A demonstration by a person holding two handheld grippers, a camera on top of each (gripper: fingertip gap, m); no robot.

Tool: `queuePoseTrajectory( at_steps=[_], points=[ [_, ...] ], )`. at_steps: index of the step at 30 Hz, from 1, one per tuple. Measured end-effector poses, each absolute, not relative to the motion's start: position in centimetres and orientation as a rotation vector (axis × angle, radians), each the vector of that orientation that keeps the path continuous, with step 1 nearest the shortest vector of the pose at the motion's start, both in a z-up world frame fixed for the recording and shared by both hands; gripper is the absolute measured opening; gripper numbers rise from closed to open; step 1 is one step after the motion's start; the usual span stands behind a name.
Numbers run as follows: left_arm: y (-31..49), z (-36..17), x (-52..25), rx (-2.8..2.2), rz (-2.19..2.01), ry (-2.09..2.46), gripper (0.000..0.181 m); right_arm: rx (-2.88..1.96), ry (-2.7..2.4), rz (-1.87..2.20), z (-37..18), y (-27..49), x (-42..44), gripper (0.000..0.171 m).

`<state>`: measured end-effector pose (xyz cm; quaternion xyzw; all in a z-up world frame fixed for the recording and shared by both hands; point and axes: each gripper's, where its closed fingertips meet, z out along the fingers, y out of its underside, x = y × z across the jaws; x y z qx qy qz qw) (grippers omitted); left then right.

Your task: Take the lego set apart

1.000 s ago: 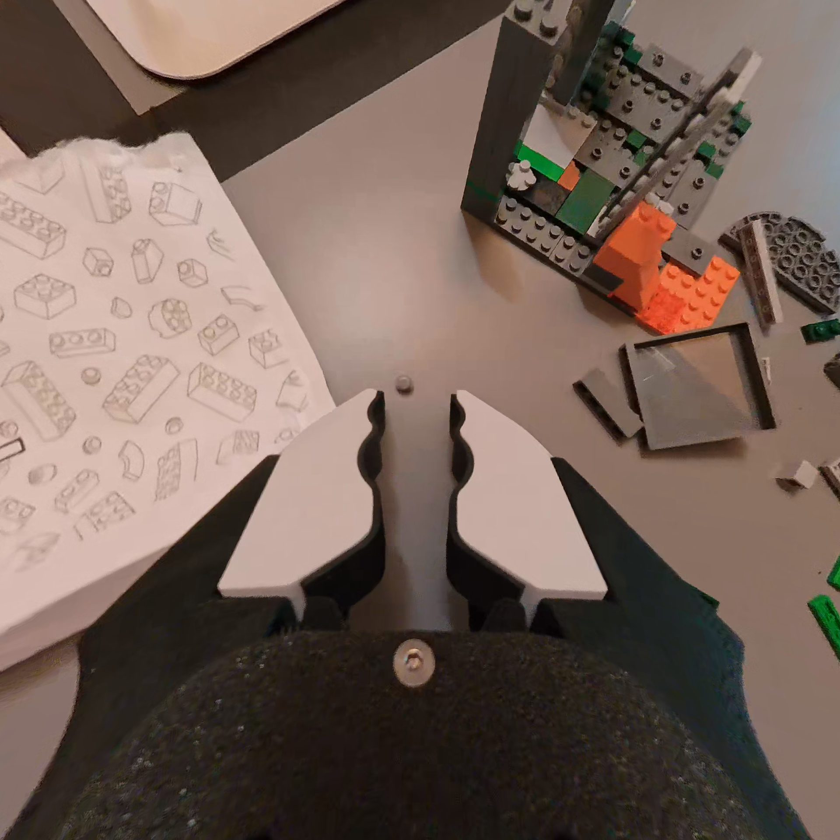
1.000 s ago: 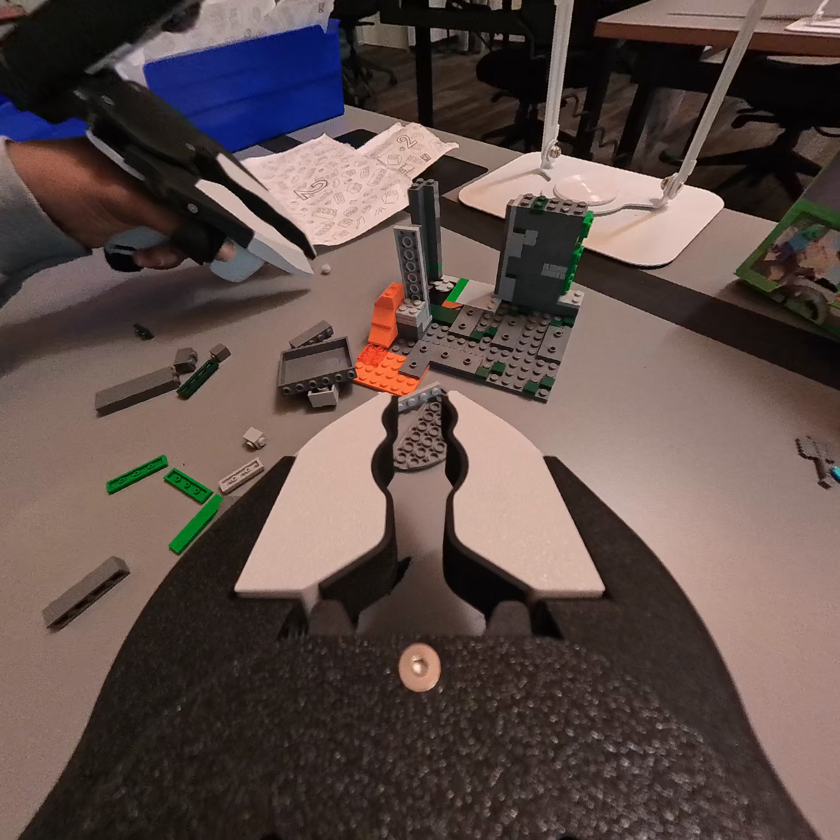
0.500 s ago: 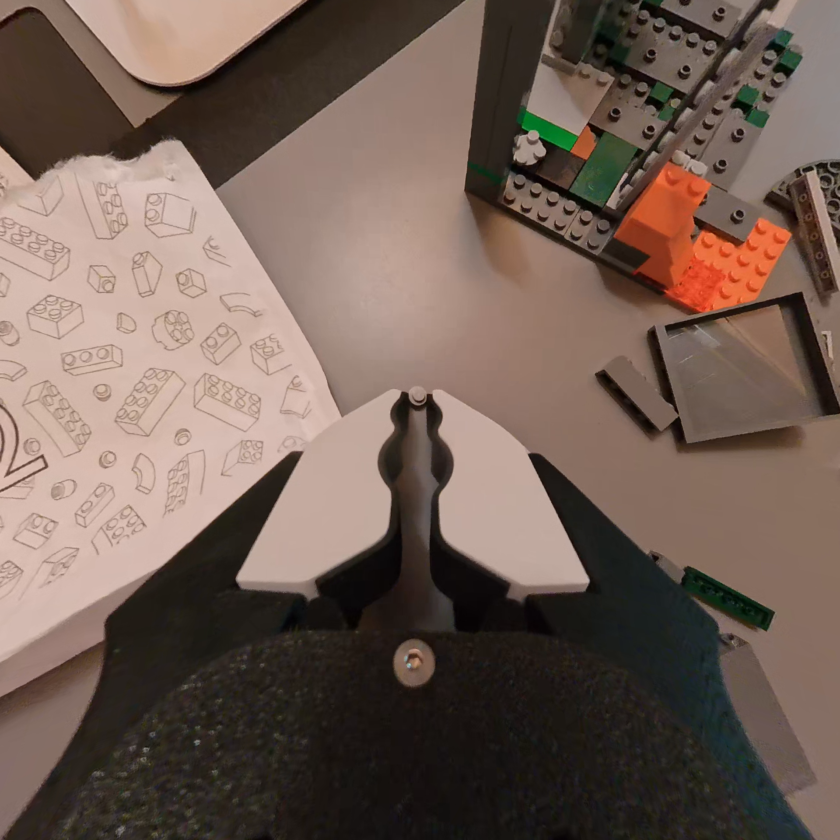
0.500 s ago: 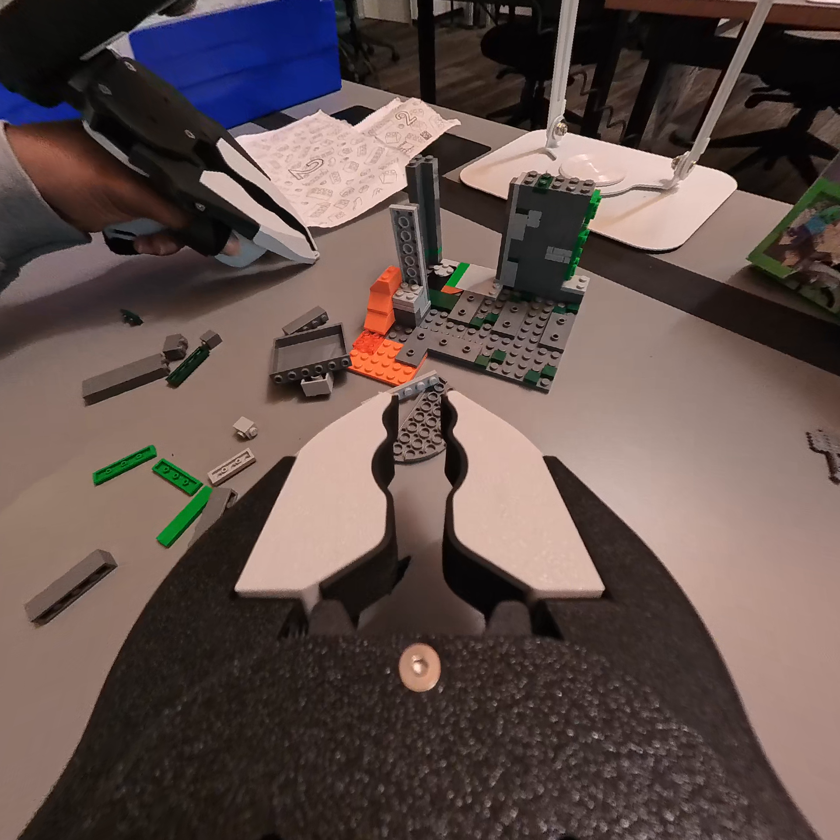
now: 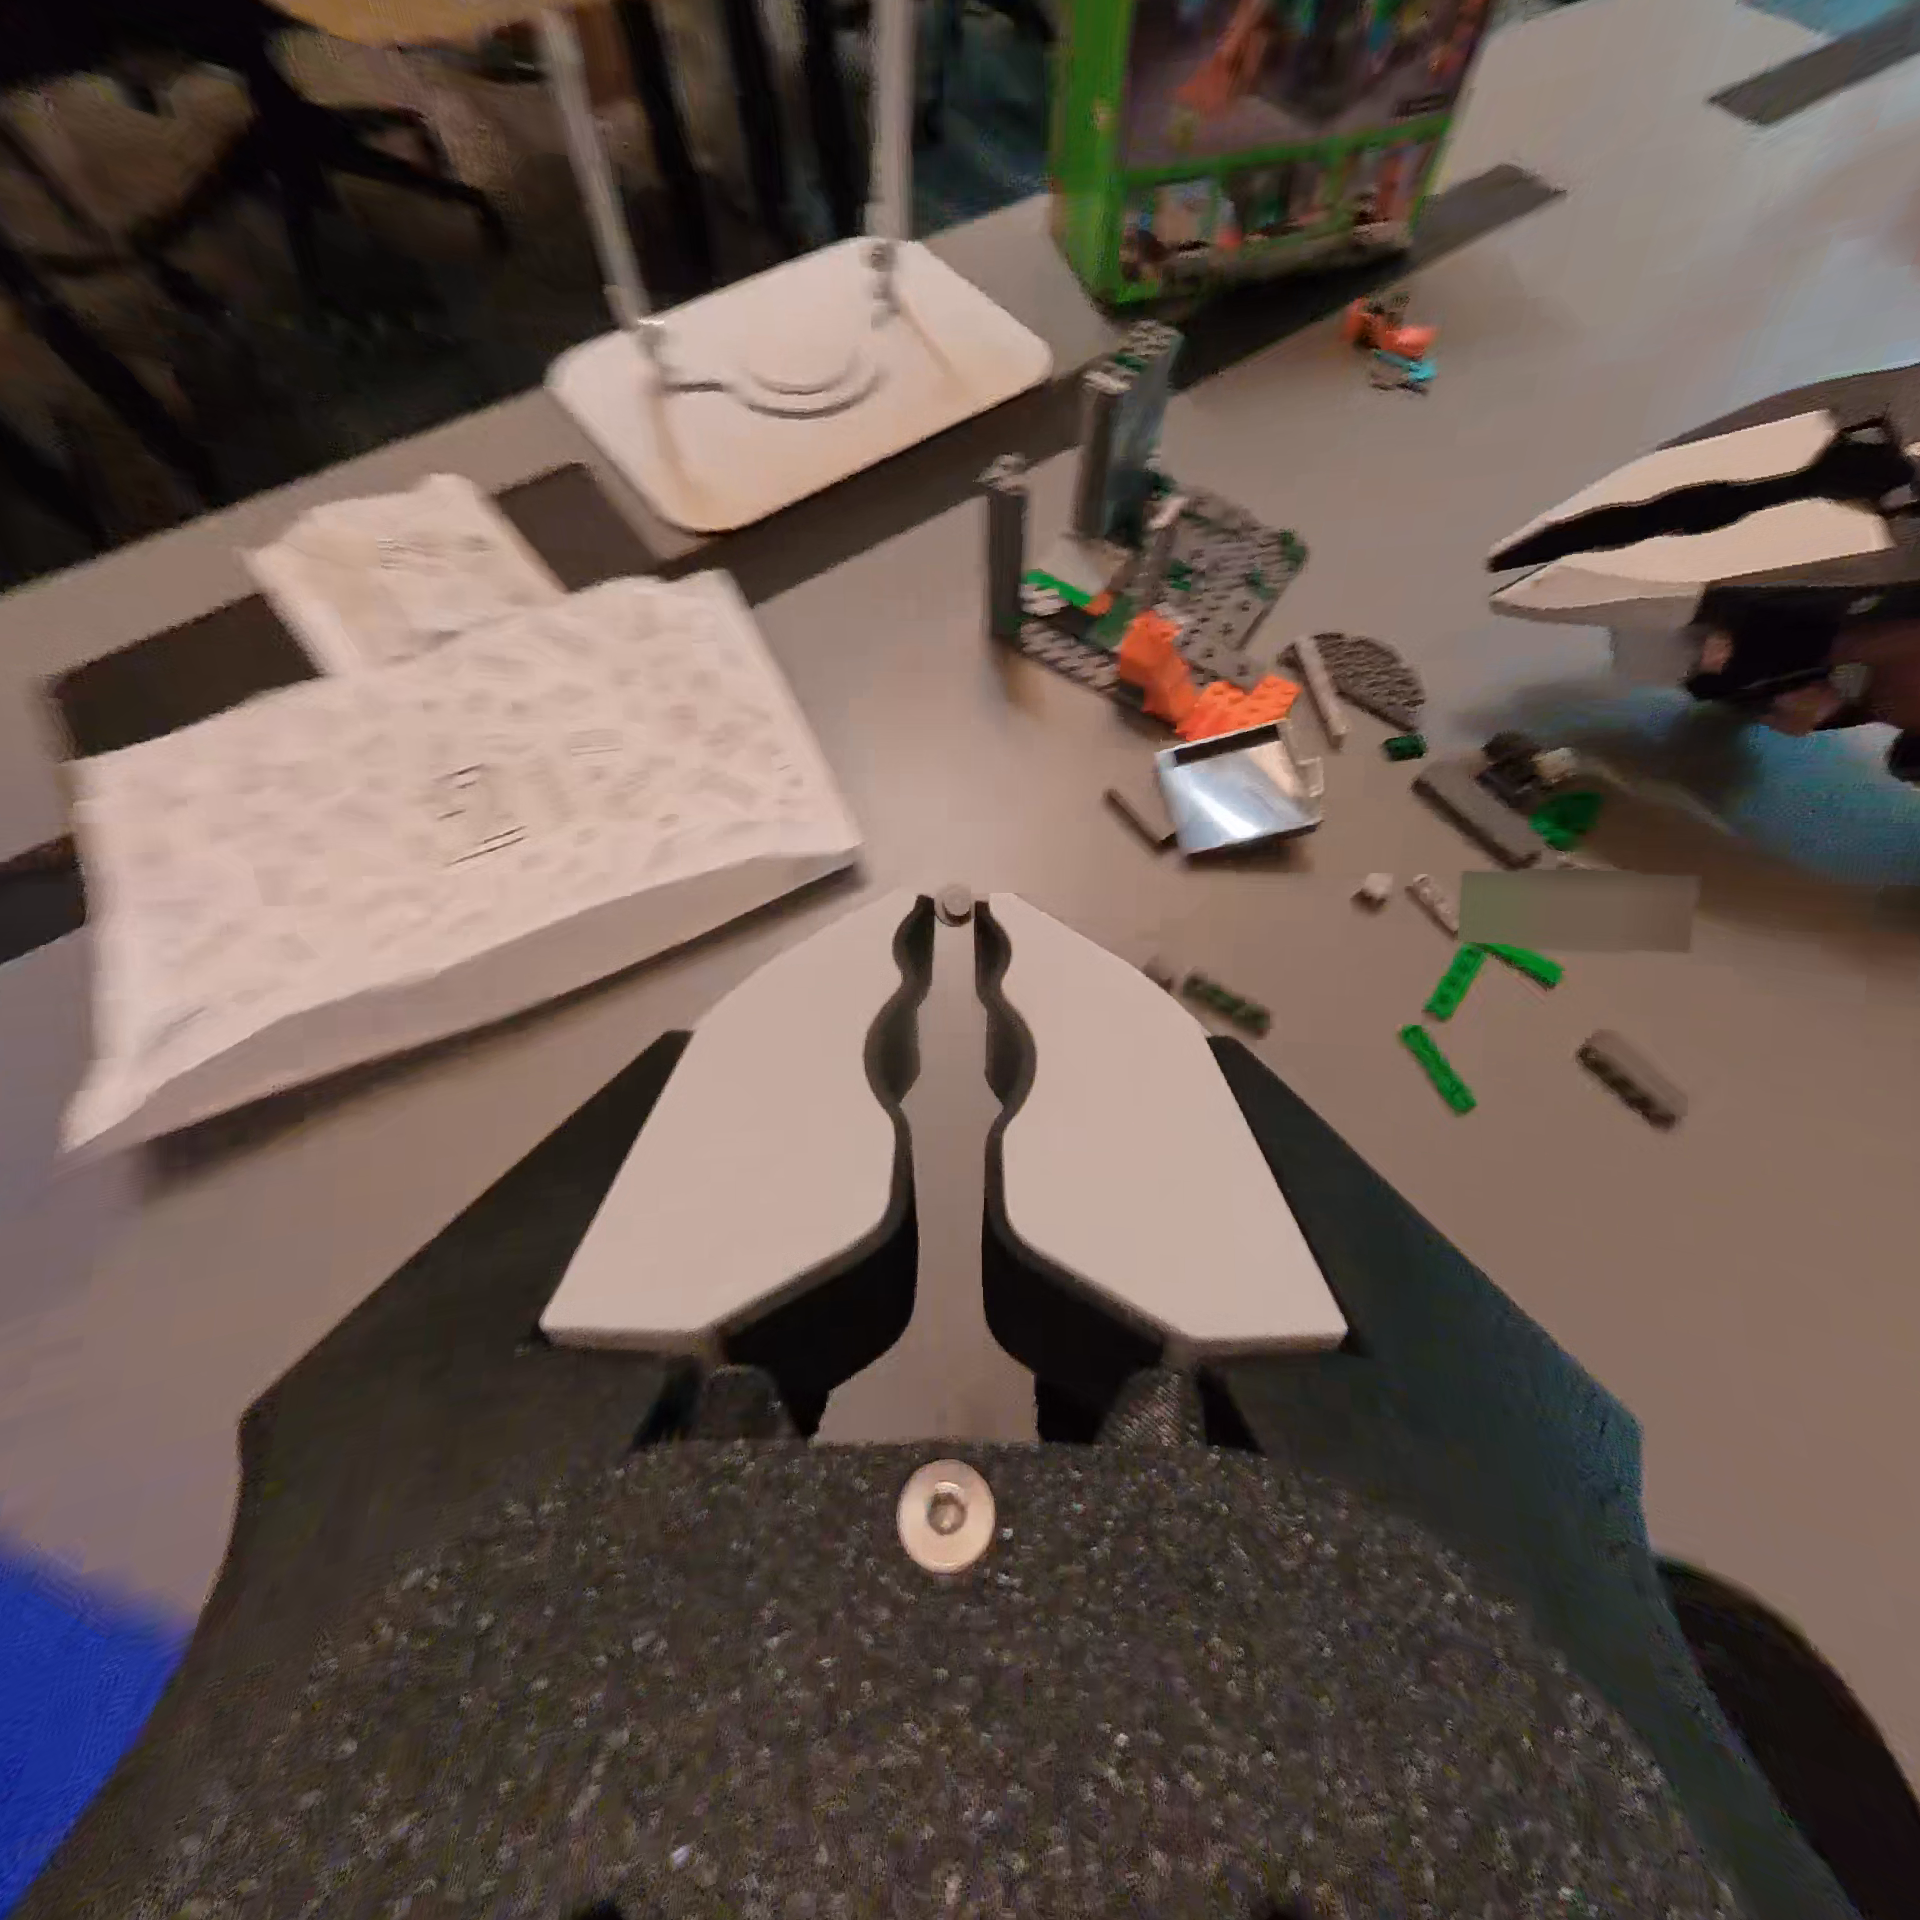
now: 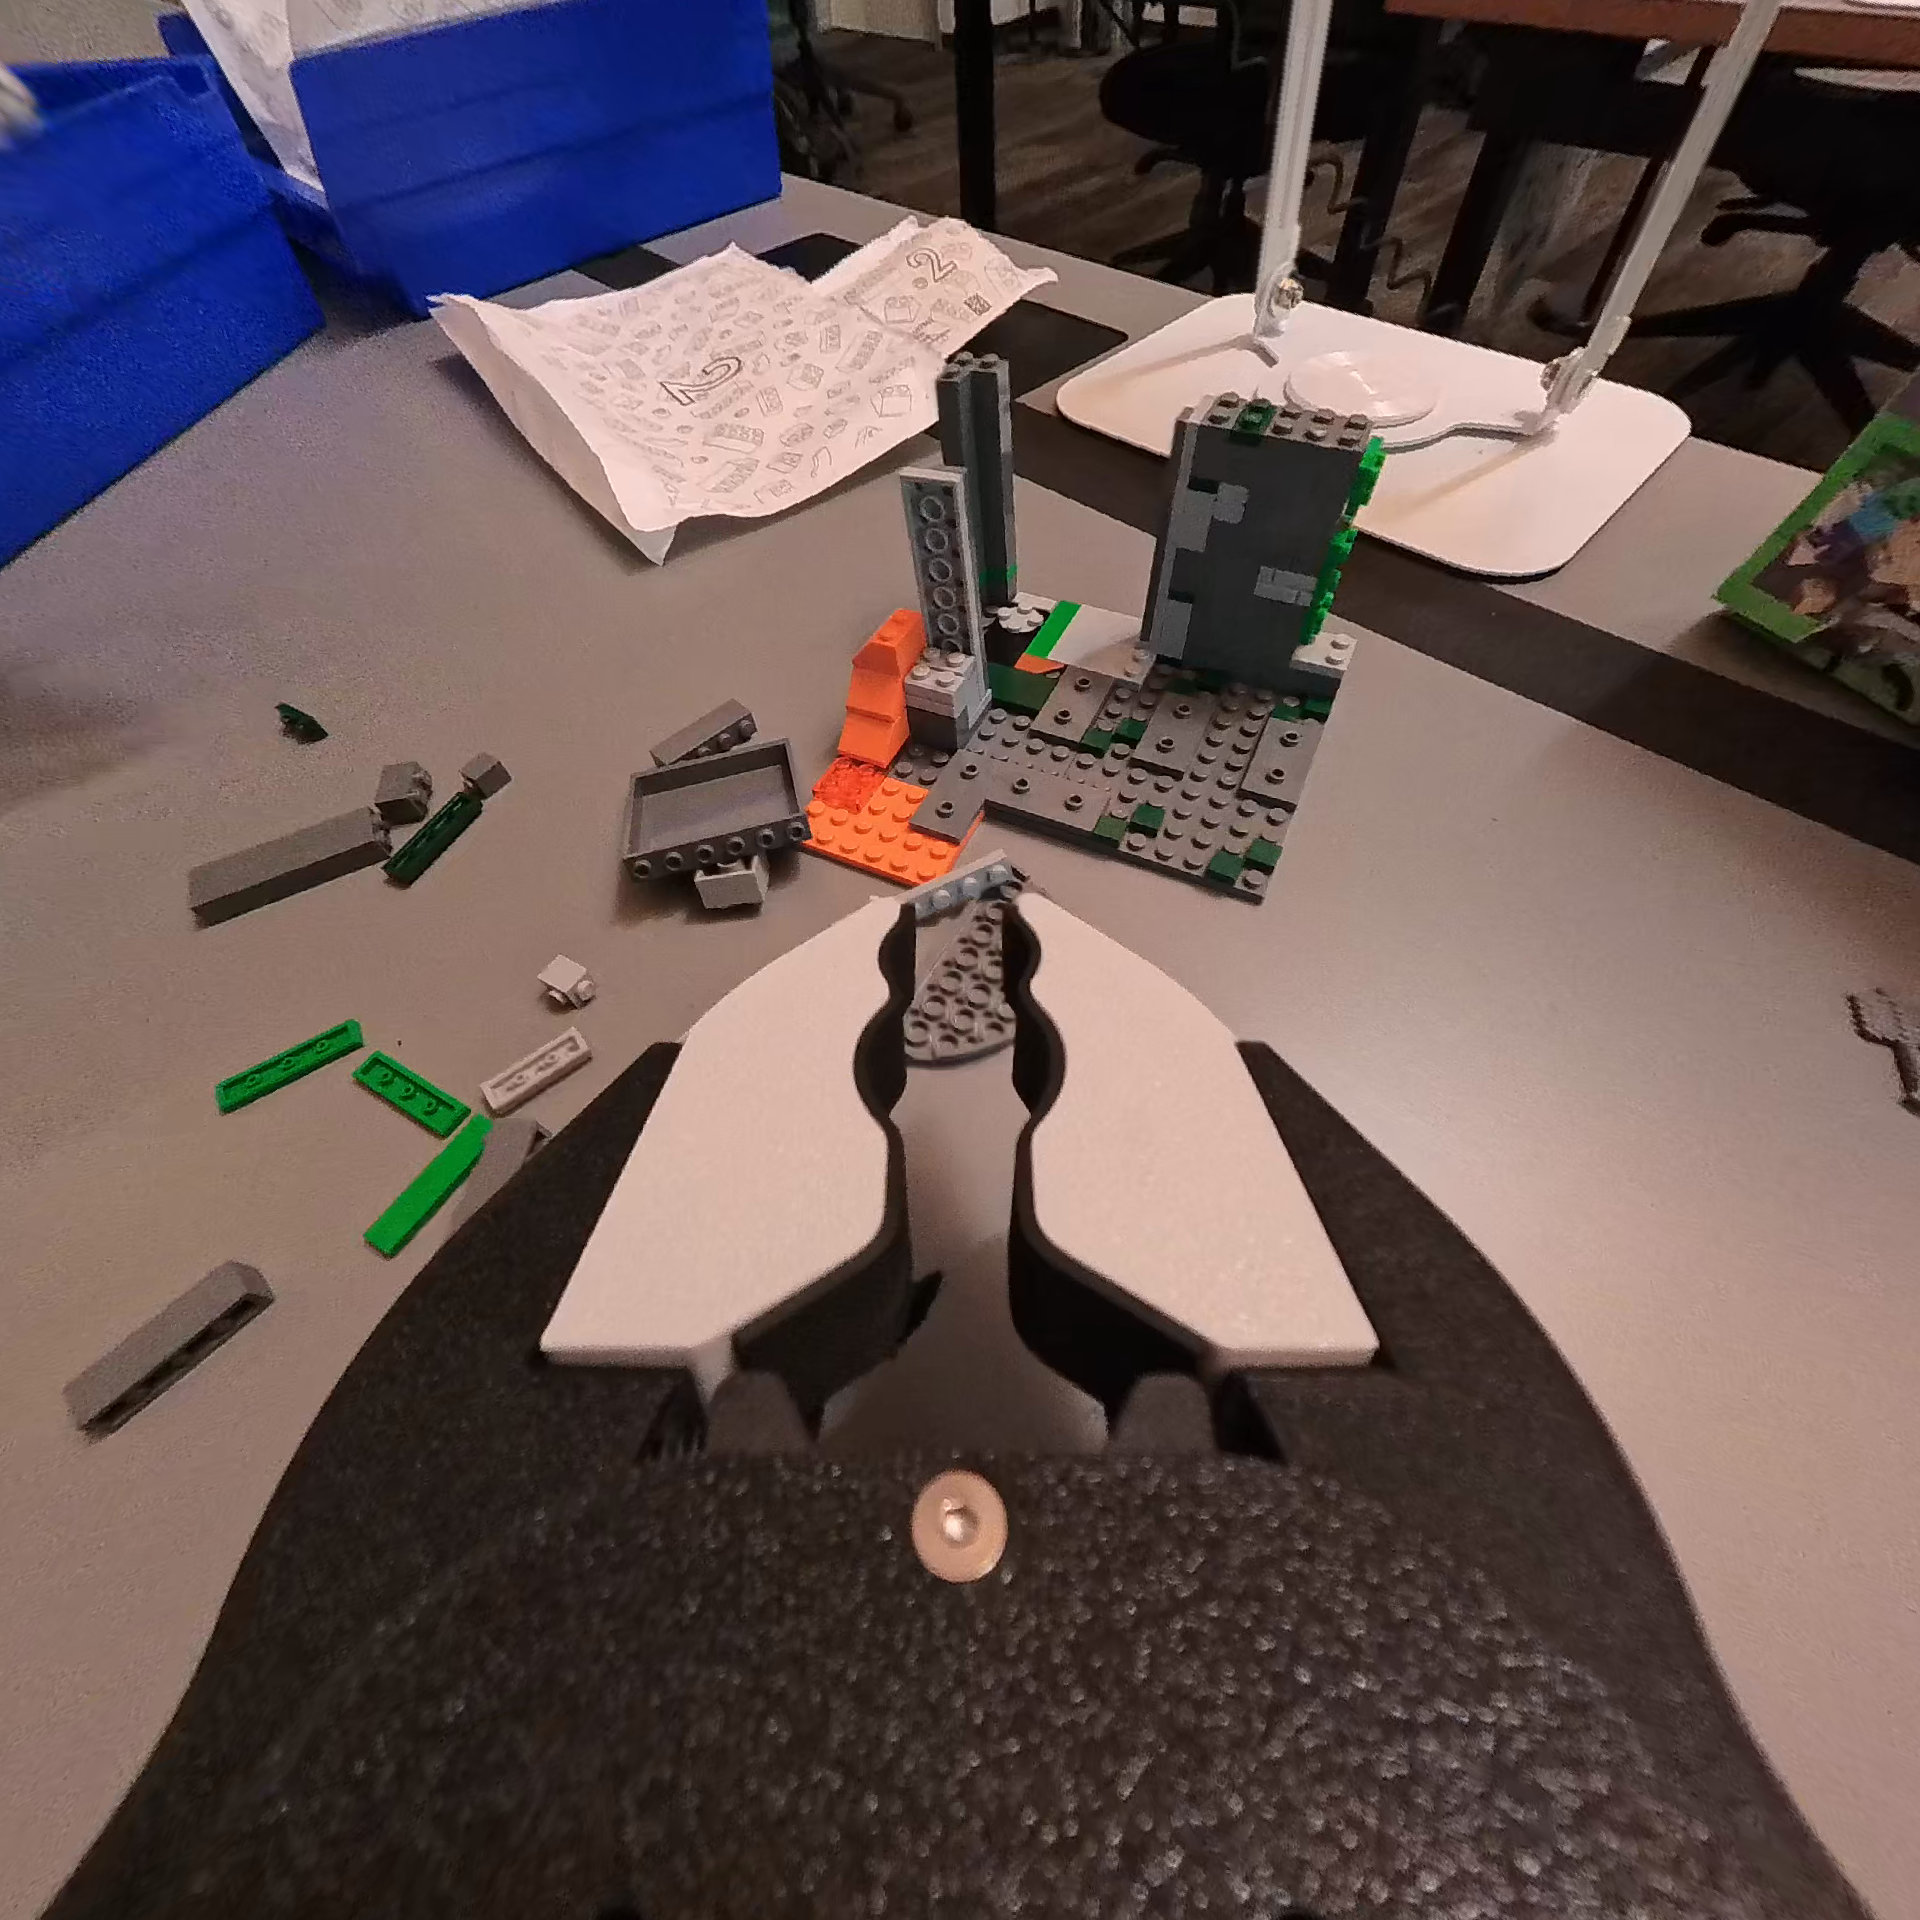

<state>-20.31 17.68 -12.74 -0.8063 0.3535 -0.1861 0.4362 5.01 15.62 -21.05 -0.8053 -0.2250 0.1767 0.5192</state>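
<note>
Lego set [image 6: 1132,727] partly built, left claw [image 5: 952,906] pinching tiny grey stud [image 5: 952,904], right claw [image 6: 961,899] spread, blurred.

Dim indoor light; left view motion-blurred, right sharp w/ fisheye edges

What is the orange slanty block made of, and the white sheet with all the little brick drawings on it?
The orange slanty block looks like hard plastic, smooth and a bit shiny, with crisp moulded edges like the bricks around it. The white sheet looks like thin matte paper: it is crinkled, with a torn, ragged edge. It may be an opened paper bag, but that is hard to tell.
</note>
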Motion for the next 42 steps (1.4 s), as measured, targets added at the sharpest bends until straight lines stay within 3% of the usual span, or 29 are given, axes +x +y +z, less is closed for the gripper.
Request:
queuePoseTrajectory(
  at_steps=[4,10,15,21,25,30,37,42],
  points=[
    [16.2,-11.1,-31.3,-2.108,-0.198,0.684,0.007,-1.92,-0.586,0.398,-21.0,15.4,4.2,0.015],
    [13.4,-16.7,-45.3,-2.388,-0.013,0.377,0.008,-1.907,-0.643,0.326,-21.1,15.1,3.5,0.01],
    [12.0,-20.5,-47.5,-2.459,-0.005,0.318,0.02,-1.954,-0.626,0.244,-21.6,15.3,4.7,0.01],
    [12.4,-18.8,-47.2,-2.368,0.091,0.324,0.039,-1.988,-0.587,0.233,-21.6,15.2,6.2,0.015],
    [12.5,-14.1,-43.4,-2.16,0.101,0.417,0.031,-1.99,-0.579,0.252,-21.1,15.2,6.7,0.019],
    [10.0,-10.5,-29.3,-1.911,-0.325,0.74,0.027,-1.962,-0.57,0.301,-20.7,15.1,6.2,0.021],
    [10.4,-17.4,-11.6,-1.921,-0.612,1.152,0.035,-1.962,-0.576,0.256,-21.0,15.2,6.3,0.022],
    [15.2,-23.1,-6.5,-2.136,-0.626,1.185,0.065,-1.957,-0.56,0.264,-21.1,15.2,6.7,0.022]
  ],
)
